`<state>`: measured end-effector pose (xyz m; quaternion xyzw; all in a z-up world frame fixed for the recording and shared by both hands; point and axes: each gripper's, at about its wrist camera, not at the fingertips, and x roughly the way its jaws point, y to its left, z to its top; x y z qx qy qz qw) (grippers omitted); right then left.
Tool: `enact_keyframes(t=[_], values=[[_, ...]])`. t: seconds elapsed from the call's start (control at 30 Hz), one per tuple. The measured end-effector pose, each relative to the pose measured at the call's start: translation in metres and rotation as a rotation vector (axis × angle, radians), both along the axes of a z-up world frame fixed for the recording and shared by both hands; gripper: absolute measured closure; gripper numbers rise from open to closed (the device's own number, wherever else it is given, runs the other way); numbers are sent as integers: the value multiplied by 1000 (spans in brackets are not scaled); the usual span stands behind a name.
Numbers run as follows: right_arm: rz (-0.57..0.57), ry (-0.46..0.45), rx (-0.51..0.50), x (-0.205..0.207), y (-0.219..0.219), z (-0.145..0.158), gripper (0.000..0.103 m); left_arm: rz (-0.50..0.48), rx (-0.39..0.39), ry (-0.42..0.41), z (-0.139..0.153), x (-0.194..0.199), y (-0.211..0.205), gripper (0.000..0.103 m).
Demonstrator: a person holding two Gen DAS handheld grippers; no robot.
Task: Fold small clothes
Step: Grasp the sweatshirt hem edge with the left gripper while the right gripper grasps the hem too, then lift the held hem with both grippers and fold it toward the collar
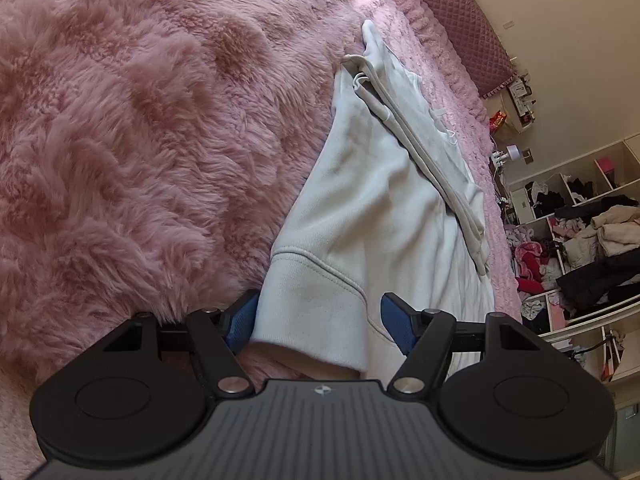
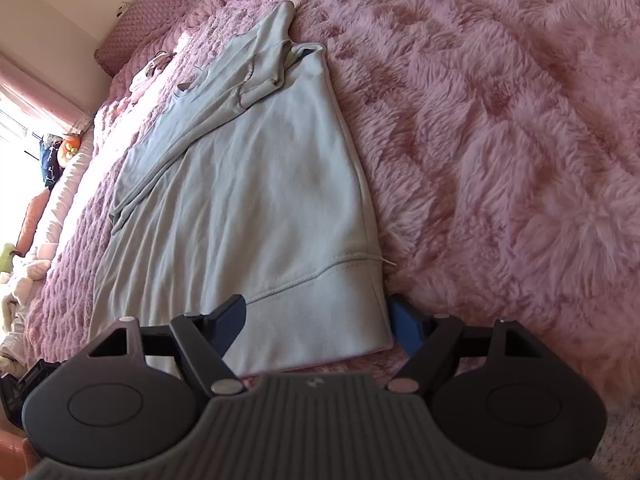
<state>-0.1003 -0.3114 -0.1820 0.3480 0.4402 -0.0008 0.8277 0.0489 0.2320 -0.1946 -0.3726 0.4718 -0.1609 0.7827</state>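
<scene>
A white sweatshirt (image 1: 372,208) lies flat on the pink furry blanket (image 1: 140,140), its sleeves folded across the body. My left gripper (image 1: 316,320) is open, its blue pads straddling the left corner of the ribbed hem. In the right wrist view the same sweatshirt (image 2: 248,184) looks pale grey-blue. My right gripper (image 2: 316,324) is open, its pads on either side of the right hem corner. The left pad lies over the cloth, the right pad beside its edge.
The blanket (image 2: 500,140) spreads wide on both sides of the garment. A quilted pink headboard (image 1: 460,20) stands at the far end. Open shelves (image 1: 580,240) stuffed with clothes stand beyond the bed. Pillows and a bright window (image 2: 24,128) show on the other side.
</scene>
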Motion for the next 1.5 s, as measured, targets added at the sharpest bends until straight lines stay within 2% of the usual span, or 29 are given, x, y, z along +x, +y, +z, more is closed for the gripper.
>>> enact_keyframes(t=[0.03, 0.07, 0.13, 0.17, 0.23, 0.27, 0.3, 0.4, 0.5, 0.53, 0.57, 0.6, 0.63, 0.67, 0.77, 1.0, 1.03, 1.1, 1.2, 1.27, 1.37, 1.5], values=[[-7, -10, 34, -2, -3, 1, 29, -2, -11, -4, 1, 0, 1, 38], [-7, -17, 49, -2, -4, 2, 33, -6, -19, -11, 2, 0, 1, 50], [-7, -13, 59, -2, -5, 2, 47, -14, -38, -4, 1, 0, 2, 68], [-11, -3, 52, -1, -5, 1, 54, -13, -42, 5, -1, 1, 2, 74], [-16, 21, 45, -1, -7, -3, 68, -7, -45, 10, -3, 1, 2, 77], [-19, 28, 39, -1, -7, -3, 79, 0, -48, 11, -3, 0, 3, 79], [-21, 31, 28, -1, -7, -2, 86, 4, -53, 11, -4, 0, 4, 80], [-16, 19, 31, -5, -9, 0, 93, 17, -75, 13, -4, -4, 6, 82], [-3, -6, 54, -8, -10, 4, 94, 13, -125, 21, -6, -5, 9, 83], [1, -8, 60, -7, -11, 5, 90, 17, -129, 30, -7, -4, 10, 83], [5, 0, 67, -6, -12, 4, 82, 17, -129, 42, -9, -3, 11, 82], [5, 7, 72, -5, -13, 3, 65, 12, -135, 52, -11, -2, 11, 82], [-6, 21, 75, -3, -13, 0, 59, 16, -139, 64, -13, -1, 11, 80], [-14, 29, 71, -2, -14, -2, 58, 21, -136, 77, -15, -1, 12, 77], [-33, 63, 55, 0, -17, -10, 59, 21, -125, 88, -18, -1, 14, 73], [-58, 77, 132, 0, -27, -20, 61, 37, -134, 103, -23, 0, 17, 70], [-54, 80, 145, 0, -29, -22, 64, 39, -140, 104, -24, 0, 16, 70], [-42, 85, 175, 1, -30, -25, 88, 35, -143, 95, -23, 1, 13, 70], [-58, 70, 202, -1, -32, -24, 95, 35, -126, 73, -18, 0, 11, 77], [-62, 49, 214, -3, -32, -19, 97, 39, -136, 62, -14, -1, 11, 89], [-51, 22, 223, -5, -32, -7, 98, 25, -181, 45, -8, -2, 11, 94], [-51, -33, 258, -1, -34, 14, 98, -1, -229, -4, 7, 4, 7, 95]])
